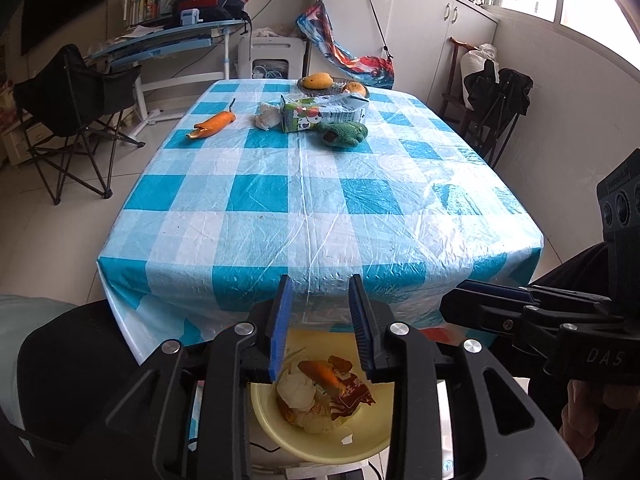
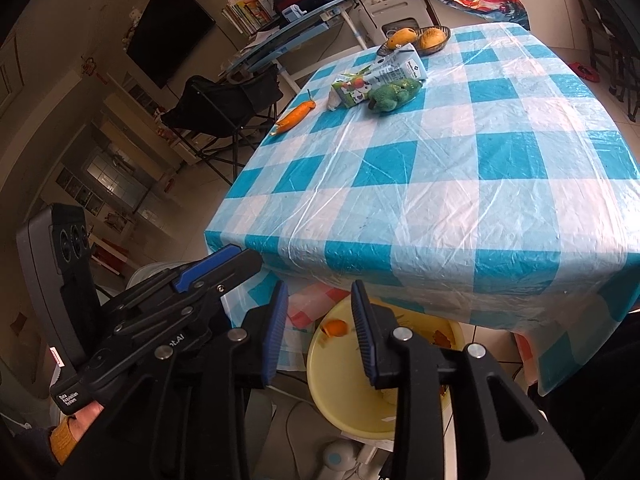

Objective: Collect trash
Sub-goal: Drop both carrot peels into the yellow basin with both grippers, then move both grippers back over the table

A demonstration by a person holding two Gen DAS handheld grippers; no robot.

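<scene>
My left gripper is open and empty, held over a yellow basin below the table's near edge. The basin holds a peel, a crumpled tissue and a brown wrapper. My right gripper is open and empty above the same basin. On the far part of the checked table lie an orange peel, a crumpled tissue, a milk carton and a green plush toy. They also show in the right wrist view: peel, carton, toy.
A fruit basket with mangoes stands at the table's far edge. A black folding chair stands left of the table and another chair at the right. The right gripper's body is close on my left gripper's right.
</scene>
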